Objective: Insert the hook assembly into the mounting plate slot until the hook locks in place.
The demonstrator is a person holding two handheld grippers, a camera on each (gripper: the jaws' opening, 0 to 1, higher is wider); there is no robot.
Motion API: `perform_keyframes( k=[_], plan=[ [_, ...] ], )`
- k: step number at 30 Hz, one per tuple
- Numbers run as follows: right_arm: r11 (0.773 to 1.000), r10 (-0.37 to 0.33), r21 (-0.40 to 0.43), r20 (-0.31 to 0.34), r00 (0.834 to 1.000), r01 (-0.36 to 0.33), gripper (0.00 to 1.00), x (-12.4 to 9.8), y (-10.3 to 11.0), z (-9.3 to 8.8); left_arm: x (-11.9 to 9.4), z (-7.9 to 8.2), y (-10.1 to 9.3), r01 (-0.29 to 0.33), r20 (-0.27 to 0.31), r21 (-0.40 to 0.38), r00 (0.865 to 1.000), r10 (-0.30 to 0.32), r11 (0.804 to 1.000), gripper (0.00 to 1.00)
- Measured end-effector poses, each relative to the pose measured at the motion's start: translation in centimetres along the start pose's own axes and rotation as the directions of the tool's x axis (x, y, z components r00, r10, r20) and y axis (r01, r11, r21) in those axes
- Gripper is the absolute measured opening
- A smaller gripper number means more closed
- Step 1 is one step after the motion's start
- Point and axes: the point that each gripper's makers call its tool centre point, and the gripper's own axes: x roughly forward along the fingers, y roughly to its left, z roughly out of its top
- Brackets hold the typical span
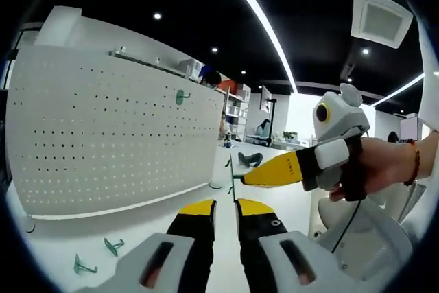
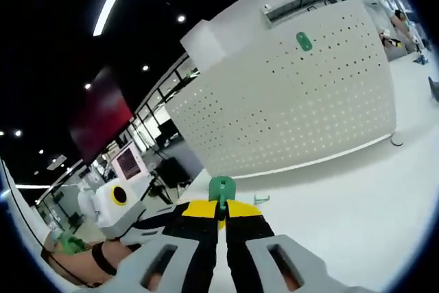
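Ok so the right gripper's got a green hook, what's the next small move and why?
Probably carry the right gripper forward toward the white pegboard. Its jaws are shut on a green hook, but the board stands well clear of it across the white table. One green hook already hangs near the board's top, so a free row of holes below looks like the target.

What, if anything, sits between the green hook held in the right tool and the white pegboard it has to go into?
Nothing visible. The right tool grips the green hook, and between it and the pegboard lies bare white table. One hook already hangs near the board's top.
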Motion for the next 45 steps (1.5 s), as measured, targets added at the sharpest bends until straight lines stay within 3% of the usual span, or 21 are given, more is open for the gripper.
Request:
perform_keyframes(
  k=[5,10,20,28,31,45],
  plan=[
    [0.999,-0.031,-0.039,0.021,0.999,0.032,0.02,0.1,-0.9,1.6,-0.6,-0.4,0.3,-0.008,-0.003,-0.010,1.000,0.008,1.000,0.16],
    [0.996,-0.051,-0.065,0.041,0.998,0.053,0.02,0.6,-1.7,3.0,-1.5,-0.4,1.4,-0.064,-0.005,0.001,0.998,0.064,0.998,0.26],
    [0.990,-0.073,-0.117,0.092,0.993,0.084,0.02,1.2,-2.4,5.9,-3.3,0.2,1.3,-0.060,-0.014,0.031,0.998,0.060,0.998,0.30],
    [0.967,-0.151,-0.190,0.108,0.983,0.169,0.02,1.8,-4.1,7.6,-4.5,1.4,1.1,-0.042,-0.012,0.097,0.999,0.043,0.994,0.37],
    [0.961,-0.160,-0.207,0.120,0.980,0.183,0.02,2.1,-4.4,8.4,-4.8,1.6,1.2,-0.044,-0.014,0.090,0.999,0.045,0.995,0.40],
    [0.939,-0.201,-0.246,0.178,0.963,0.242,0.02,3.5,-5.3,11.6,-5.4,1.2,1.8,-0.061,-0.024,0.109,0.998,0.064,0.992,0.54]
  ],
)
